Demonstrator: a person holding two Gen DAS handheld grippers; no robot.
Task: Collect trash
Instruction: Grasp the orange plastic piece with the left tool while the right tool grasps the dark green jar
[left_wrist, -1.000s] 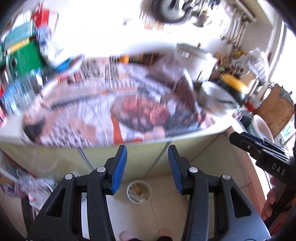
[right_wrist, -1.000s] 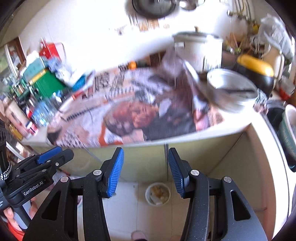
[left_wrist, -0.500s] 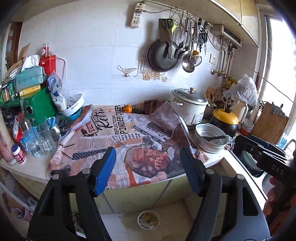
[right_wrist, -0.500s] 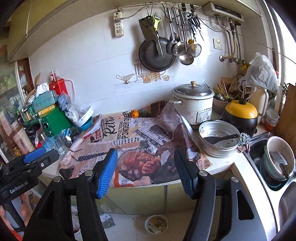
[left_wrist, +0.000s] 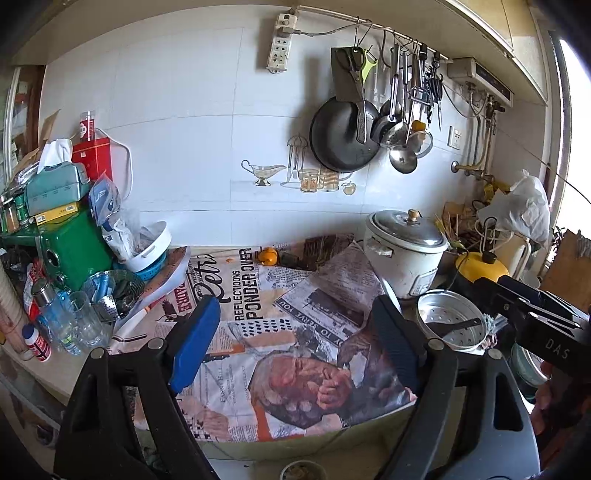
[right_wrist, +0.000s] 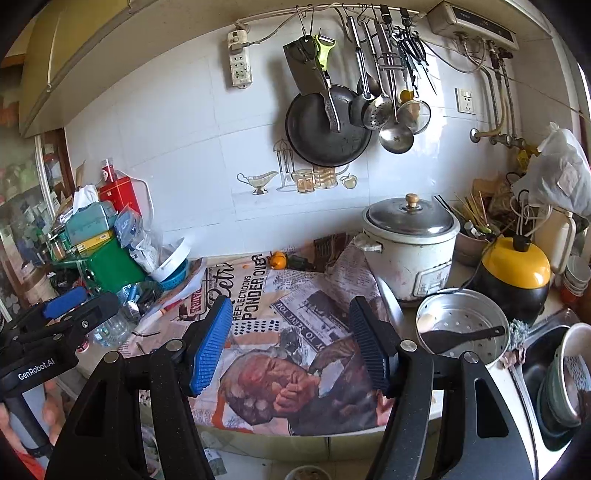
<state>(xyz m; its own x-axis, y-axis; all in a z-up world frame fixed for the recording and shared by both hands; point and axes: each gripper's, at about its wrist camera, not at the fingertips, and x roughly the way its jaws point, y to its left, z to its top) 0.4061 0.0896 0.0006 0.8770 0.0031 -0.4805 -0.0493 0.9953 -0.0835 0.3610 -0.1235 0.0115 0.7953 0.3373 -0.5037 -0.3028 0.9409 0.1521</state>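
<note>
A printed newspaper sheet (left_wrist: 280, 332) covers the kitchen counter; it also shows in the right wrist view (right_wrist: 295, 332). A small orange peel or fruit (left_wrist: 267, 255) lies at the sheet's far edge, also in the right wrist view (right_wrist: 277, 259). My left gripper (left_wrist: 295, 343) is open and empty, in front of the counter's edge. My right gripper (right_wrist: 291, 343) is open and empty, beside it to the right. A small bin (left_wrist: 301, 470) with scraps stands on the floor below.
A white rice cooker (right_wrist: 410, 247), a metal steamer pot with a black spoon (right_wrist: 461, 325) and a yellow-topped kettle (right_wrist: 517, 277) stand at the right. A green box, bottles and glasses (left_wrist: 70, 280) crowd the left. A sink with bowls (right_wrist: 561, 387) is far right.
Both grippers have risen from facing the cabinet front and floor to looking over the counter. Both pairs of fingers have spread wider.
</note>
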